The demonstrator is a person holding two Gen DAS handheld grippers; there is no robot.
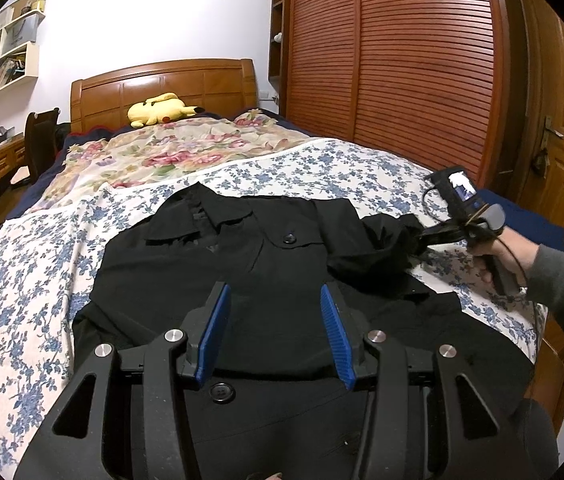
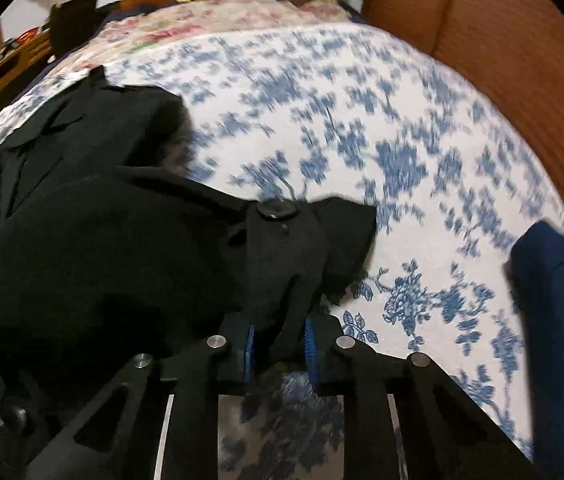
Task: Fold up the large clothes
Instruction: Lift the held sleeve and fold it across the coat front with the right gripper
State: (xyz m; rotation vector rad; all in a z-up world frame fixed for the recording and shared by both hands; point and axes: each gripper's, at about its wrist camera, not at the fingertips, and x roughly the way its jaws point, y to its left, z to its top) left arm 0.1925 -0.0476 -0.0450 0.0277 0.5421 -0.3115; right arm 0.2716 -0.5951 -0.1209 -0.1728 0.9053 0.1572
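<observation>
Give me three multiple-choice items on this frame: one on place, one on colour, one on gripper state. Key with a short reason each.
1. Where does the yellow plush toy lie?
A. at the headboard end of the bed
B. on the black coat
C. on the wall shelf

2. What colour are the flowers on the sheet under the black coat?
A. red
B. blue
C. green

3. How does the right gripper stand?
A. open above the bare sheet
B. shut on nothing
C. shut on a fold of the coat

Key:
1 A, the toy rests by the wooden headboard.
2 B, the print is blue on white.
3 C, black cloth sits pinched between its blue pads, while the left gripper hangs open over the coat.
</observation>
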